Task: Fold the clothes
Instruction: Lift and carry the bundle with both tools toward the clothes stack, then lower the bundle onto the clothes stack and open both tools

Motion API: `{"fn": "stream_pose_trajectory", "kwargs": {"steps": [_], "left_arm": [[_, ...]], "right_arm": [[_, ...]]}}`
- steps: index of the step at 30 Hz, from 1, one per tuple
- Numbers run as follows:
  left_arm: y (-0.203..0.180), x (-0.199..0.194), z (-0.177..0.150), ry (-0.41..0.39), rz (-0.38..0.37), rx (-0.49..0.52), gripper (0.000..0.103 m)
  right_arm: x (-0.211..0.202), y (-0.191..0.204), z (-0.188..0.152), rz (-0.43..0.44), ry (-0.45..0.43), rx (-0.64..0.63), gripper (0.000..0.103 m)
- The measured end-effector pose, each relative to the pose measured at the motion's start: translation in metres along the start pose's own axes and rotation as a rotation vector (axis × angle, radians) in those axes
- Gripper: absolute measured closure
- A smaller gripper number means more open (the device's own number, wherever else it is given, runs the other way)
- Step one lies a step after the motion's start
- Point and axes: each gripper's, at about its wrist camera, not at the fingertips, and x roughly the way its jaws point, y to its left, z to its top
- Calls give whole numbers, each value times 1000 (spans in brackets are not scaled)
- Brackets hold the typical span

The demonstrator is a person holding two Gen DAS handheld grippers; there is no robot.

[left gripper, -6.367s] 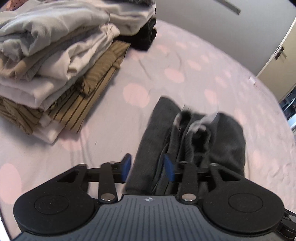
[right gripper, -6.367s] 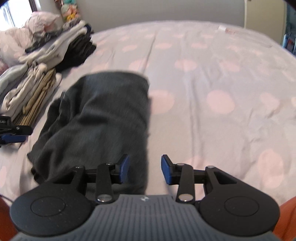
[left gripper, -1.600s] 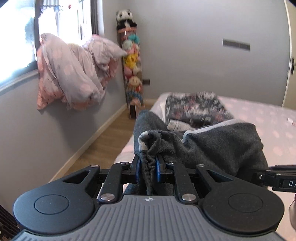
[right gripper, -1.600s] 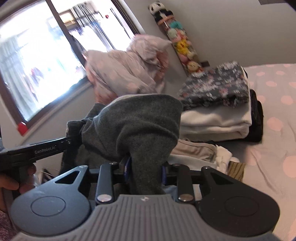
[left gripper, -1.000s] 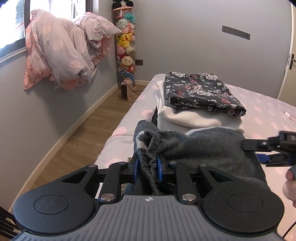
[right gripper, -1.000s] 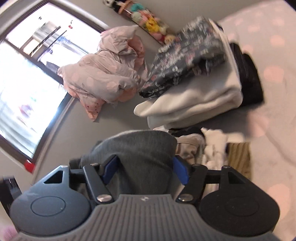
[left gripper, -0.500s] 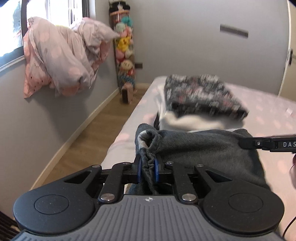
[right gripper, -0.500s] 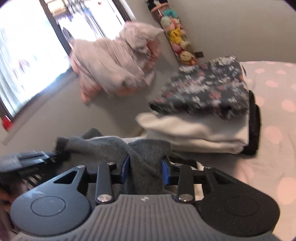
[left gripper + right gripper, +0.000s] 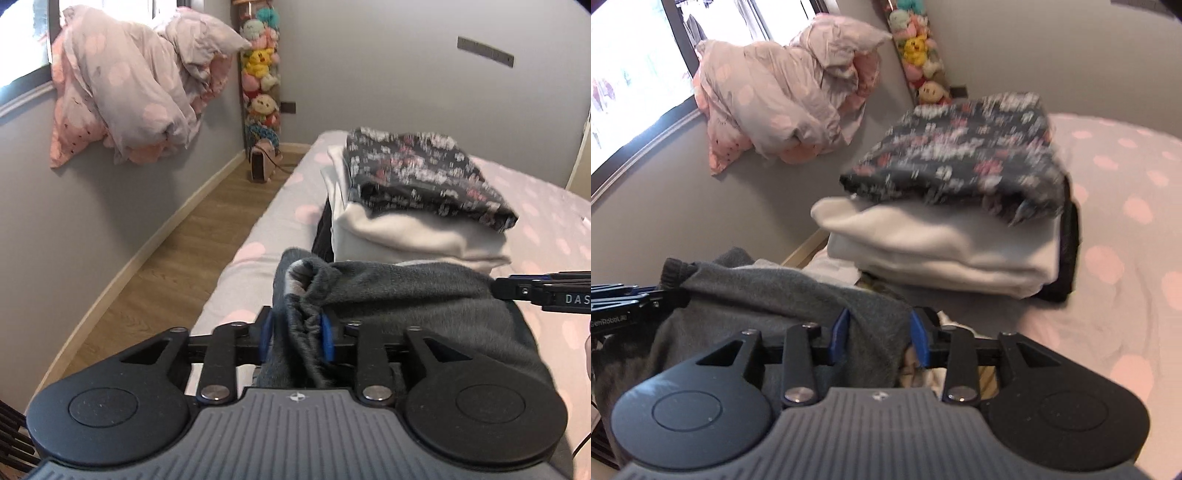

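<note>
The grey garment is being held up off the bed by both grippers, near the stack of folded clothes. A few seconds ago it was lying flat on the bed; now it is being carried toward the piles.

The fingers of the left gripper are being opened a little: half a second ago they were pinched tight on the bunched waistband, and now a small gap is showing.

The fingers of the right gripper are also being spread, with cloth only draped between them.

It looks as if the folded garment is being let go, likely onto a pile.
</note>
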Motion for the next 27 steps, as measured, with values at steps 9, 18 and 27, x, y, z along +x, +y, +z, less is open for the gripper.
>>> {"fn": "stream_pose_trajectory", "kwargs": {"steps": [9, 18, 27], "left_arm": [[-15, -80, -6, -109, 45, 1, 67], [-55, -98, -43, -123, -43, 67, 70], [-20, -52, -66, -36, -6, -38, 99]], "right_arm": [[-74, 14, -12, 32, -63, -85, 61], [-92, 66, -53, 101, -53, -291, 62], [-55, 68, -65, 48, 14, -316, 57]]}}
